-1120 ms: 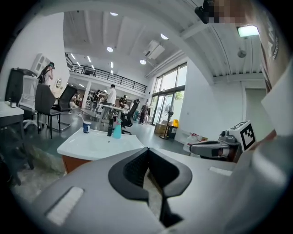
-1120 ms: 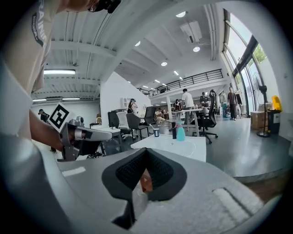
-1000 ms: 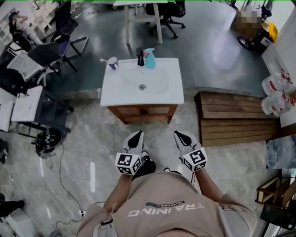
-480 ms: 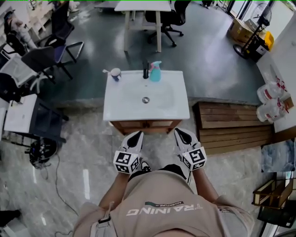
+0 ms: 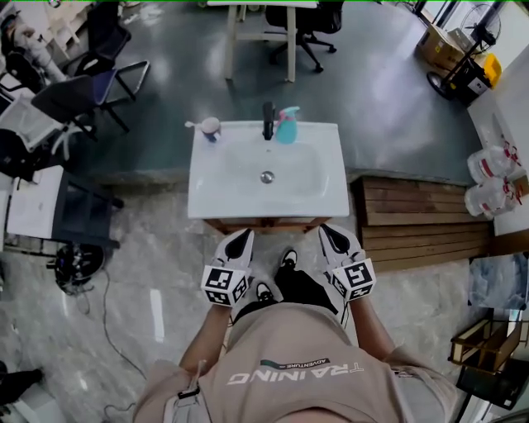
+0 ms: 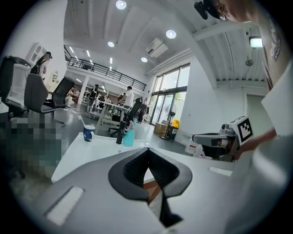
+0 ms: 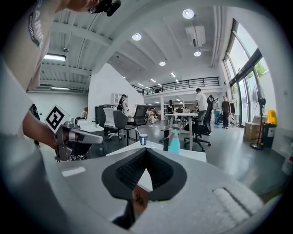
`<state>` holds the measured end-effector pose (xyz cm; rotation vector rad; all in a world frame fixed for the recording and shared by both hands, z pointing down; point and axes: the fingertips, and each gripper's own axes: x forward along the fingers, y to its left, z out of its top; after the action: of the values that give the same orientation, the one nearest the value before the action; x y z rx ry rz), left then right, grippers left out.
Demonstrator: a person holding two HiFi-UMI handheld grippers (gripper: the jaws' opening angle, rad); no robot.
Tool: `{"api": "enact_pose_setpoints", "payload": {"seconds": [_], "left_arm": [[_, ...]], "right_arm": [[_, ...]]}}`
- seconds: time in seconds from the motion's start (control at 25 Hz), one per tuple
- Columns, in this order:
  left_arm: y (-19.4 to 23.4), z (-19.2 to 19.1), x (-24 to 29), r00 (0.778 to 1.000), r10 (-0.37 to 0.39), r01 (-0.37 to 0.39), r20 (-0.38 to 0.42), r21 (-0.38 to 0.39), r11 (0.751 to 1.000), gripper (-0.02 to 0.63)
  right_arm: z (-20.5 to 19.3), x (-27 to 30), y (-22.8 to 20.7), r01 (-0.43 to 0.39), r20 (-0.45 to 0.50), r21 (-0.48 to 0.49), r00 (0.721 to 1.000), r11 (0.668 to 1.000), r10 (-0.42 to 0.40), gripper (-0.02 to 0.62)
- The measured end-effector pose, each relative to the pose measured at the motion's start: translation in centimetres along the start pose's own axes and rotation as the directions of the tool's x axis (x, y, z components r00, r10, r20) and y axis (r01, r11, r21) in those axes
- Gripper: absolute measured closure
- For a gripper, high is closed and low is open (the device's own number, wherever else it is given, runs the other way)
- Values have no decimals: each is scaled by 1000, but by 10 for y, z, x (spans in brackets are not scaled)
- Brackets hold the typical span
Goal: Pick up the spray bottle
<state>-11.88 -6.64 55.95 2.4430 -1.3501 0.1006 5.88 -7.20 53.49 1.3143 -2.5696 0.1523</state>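
Note:
The teal spray bottle (image 5: pixel 287 126) with a pink trigger stands upright at the back rim of the white sink vanity (image 5: pixel 215 186), just right of the black faucet (image 5: pixel 268 121). It also shows in the left gripper view as the spray bottle (image 6: pixel 130 135) and in the right gripper view as the spray bottle (image 7: pixel 174 141), far ahead of both sets of jaws. My left gripper (image 5: pixel 242 240) and right gripper (image 5: pixel 329 232) hover side by side at the vanity's near edge, both shut and empty. The left gripper (image 6: pixel 148 149) and right gripper (image 7: pixel 146 150) point at the basin.
A blue cup (image 5: pixel 211 127) with a toothbrush sits at the vanity's back left corner. A wooden platform (image 5: pixel 417 219) lies right of the vanity. Office chairs (image 5: pixel 91 91) and desks stand to the left, a white table (image 5: pixel 264 25) behind. Large water jugs (image 5: pixel 488 178) are at far right.
The person has stepped toward the vanity, so both grippers now reach its near edge. The jaws have stayed shut and empty.

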Motion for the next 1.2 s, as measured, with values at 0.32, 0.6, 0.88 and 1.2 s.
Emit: {"api": "enact_pose_setpoints", "payload": {"seconds": [0.32,0.6,0.88,1.2], "left_arm": [[25,21,50,997,58,-58,-51,10,998,592],[37,56,111,997,62,-59,-52,57,997,592],[47,77,150,997,74,-74,-18,7,997,592],[61,80,162,995,100,-101,-18,-35,994,592]], "right_arm": [[0,65,-40,-51,-6,3,999,999,51,594],[18,130,-84,-104,41,36,994,994,103,594],[18,166,-105,-175,41,11,984,985,174,594],[2,183,-97,-236,-27,38,971,971,237,594]]}}
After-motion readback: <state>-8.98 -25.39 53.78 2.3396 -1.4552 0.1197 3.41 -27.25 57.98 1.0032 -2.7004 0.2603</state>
